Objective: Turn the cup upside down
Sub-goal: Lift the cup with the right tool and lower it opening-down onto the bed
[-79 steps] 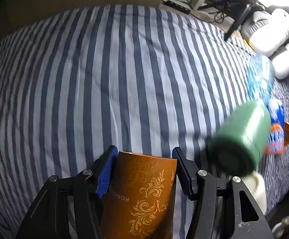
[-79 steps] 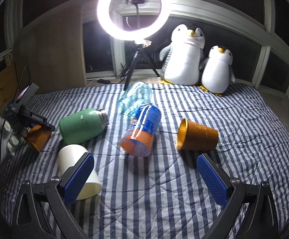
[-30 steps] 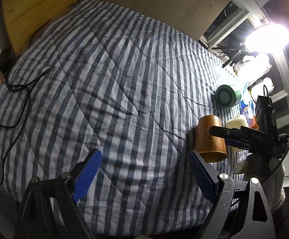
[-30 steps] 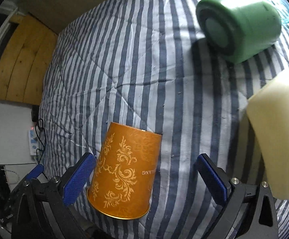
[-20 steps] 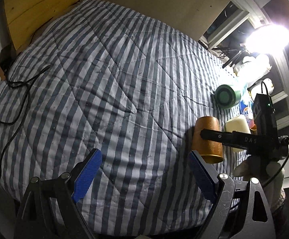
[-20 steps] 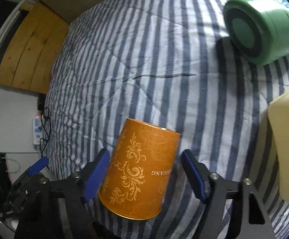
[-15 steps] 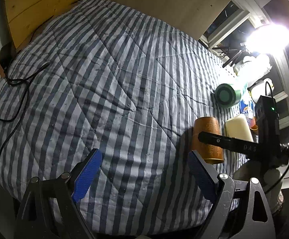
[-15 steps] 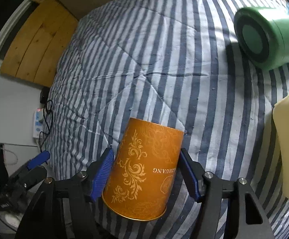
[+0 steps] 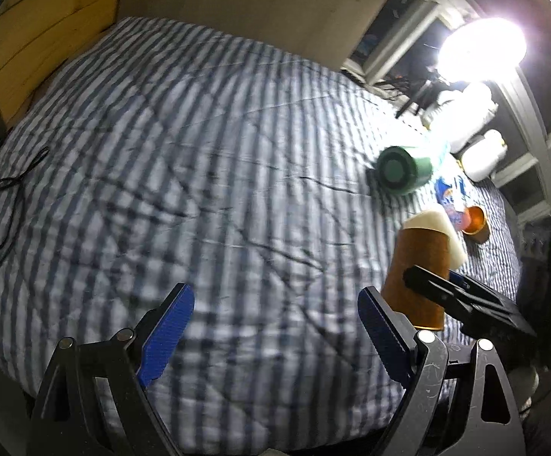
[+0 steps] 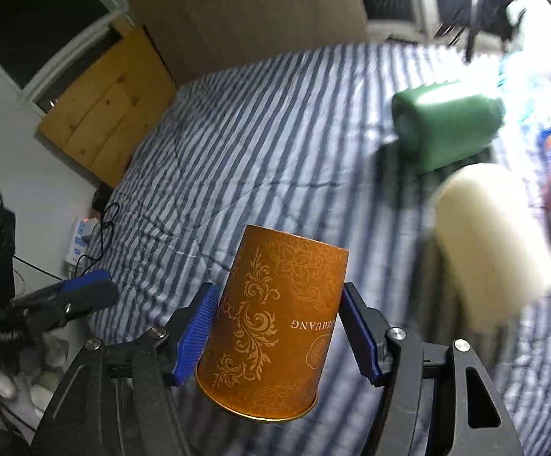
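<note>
An orange cup with gold scrollwork (image 10: pixel 275 326) is held upside down, rim toward the camera, between the blue pads of my right gripper (image 10: pixel 277 332), lifted off the striped bed. In the left wrist view the same cup (image 9: pixel 418 273) shows at the right with the right gripper's black finger across it. My left gripper (image 9: pixel 275 330) is open and empty above the near part of the bed, left of the cup.
A cream cup (image 10: pixel 492 250) lies on its side right of the held cup. A green flask (image 10: pixel 446 129) lies beyond it. A second orange cup (image 9: pixel 475 224) and a blue-orange bottle (image 9: pixel 450 197) lie further off. Striped bed cover (image 9: pixel 199 152); wooden headboard (image 9: pixel 47 34); cables at the bed's edge (image 9: pixel 5 174).
My right gripper closed on the orange cup and lifted and tilted it off the bed. The left gripper stayed open and shifted a little.
</note>
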A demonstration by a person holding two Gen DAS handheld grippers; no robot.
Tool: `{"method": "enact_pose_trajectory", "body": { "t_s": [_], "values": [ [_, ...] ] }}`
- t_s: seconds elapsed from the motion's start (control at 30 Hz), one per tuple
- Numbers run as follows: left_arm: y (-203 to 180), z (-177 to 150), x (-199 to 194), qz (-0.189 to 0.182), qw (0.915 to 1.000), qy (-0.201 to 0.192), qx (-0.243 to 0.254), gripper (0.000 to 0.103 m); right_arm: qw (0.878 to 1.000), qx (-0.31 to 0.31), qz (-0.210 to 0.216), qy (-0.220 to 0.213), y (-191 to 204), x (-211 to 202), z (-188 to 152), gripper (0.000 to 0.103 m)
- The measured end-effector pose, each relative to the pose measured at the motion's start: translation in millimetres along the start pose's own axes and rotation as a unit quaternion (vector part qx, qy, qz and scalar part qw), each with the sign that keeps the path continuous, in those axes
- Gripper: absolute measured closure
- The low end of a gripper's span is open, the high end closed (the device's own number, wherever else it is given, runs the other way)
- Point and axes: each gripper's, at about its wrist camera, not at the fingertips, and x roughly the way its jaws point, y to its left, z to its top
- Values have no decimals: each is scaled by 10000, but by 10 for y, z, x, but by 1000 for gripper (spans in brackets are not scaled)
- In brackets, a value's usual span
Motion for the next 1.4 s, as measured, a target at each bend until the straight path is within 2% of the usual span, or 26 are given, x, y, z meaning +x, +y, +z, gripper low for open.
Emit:
{"method": "enact_pose_trajectory", "body": {
  "t_s": [0.17,0.33,0.4,0.5,0.63,0.83,1.3,1.4],
  "values": [
    [-393,-49,115,-129,9996,120,239,13,9984,70,-299,-476,-351,-489,-245,42],
    [-771,-102,161,-242,9984,157,485,13,9878,168,-1041,-1149,-819,-934,-442,42],
    [-903,-125,182,-263,9979,159,572,13,9832,151,-1248,-1324,-953,-980,-469,42],
    [-1086,-172,218,-262,9970,174,703,13,9706,-107,-1804,-1590,-1099,-932,-516,41],
    [-1243,-266,256,-223,9957,223,867,13,9576,-465,-2190,-1815,-1158,-828,-601,41],
    [-1357,-388,296,-195,9942,230,1029,13,9490,-708,-2271,-2068,-1230,-750,-741,41],
    [-1487,-511,325,-368,9916,196,1225,13,9496,-947,-2341,-1855,-1148,-679,-1042,41],
    [-1507,-517,316,-400,9908,187,1278,13,9494,-911,-2362,-1857,-1129,-725,-1071,36]
  ]
}}
